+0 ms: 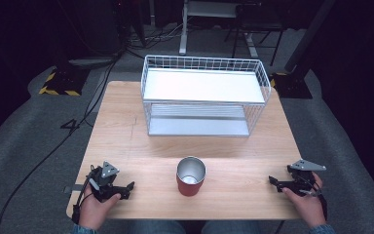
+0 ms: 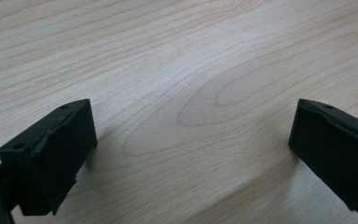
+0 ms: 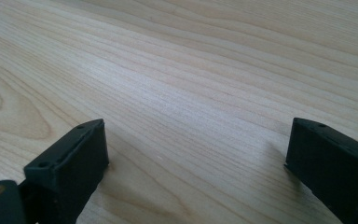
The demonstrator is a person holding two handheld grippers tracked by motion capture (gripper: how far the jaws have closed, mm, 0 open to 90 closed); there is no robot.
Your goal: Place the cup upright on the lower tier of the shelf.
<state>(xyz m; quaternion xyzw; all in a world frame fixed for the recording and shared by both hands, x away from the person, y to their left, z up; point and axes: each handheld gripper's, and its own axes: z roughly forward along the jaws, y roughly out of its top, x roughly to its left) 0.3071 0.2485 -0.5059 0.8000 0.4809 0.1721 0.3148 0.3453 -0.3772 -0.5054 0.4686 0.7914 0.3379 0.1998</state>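
While both of my tongs rest low at the near edge of the surface (image 1: pixel 126 126), nothing is in either grip. From the left gripper view, the left tongs (image 2: pixel 191 140) stand spread wide, with bare wood grain between the jaws; the right gripper view shows the right tongs (image 3: pixel 198 158) just as wide open and likewise empty over bare wood. In the high view, the left tongs (image 1: pixel 125 189) sit at the near left corner, pointing inward to the right, and the right tongs (image 1: pixel 274 182) sit at the near right, pointing inward to the left.

Between them, a little farther in, stands the red cup (image 1: pixel 191 176), upright, its long axis vertical and its metal-lined mouth facing up. It lies to the right of the left tongs and to the left of the right ones, apart from both. I judge the left tongs somewhat nearer, so that side looks the more natural for a sideways grasp across the cup's wall, though either could reach it.

Around the cup the wood is bare, giving free room to sweep in from either flank. The near edge is close behind it, so I would avoid nudging it toward me.

Farther off, the white wire rack (image 1: pixel 204 95) stands at the back of the surface, well apart from the cup, its shelves bare.
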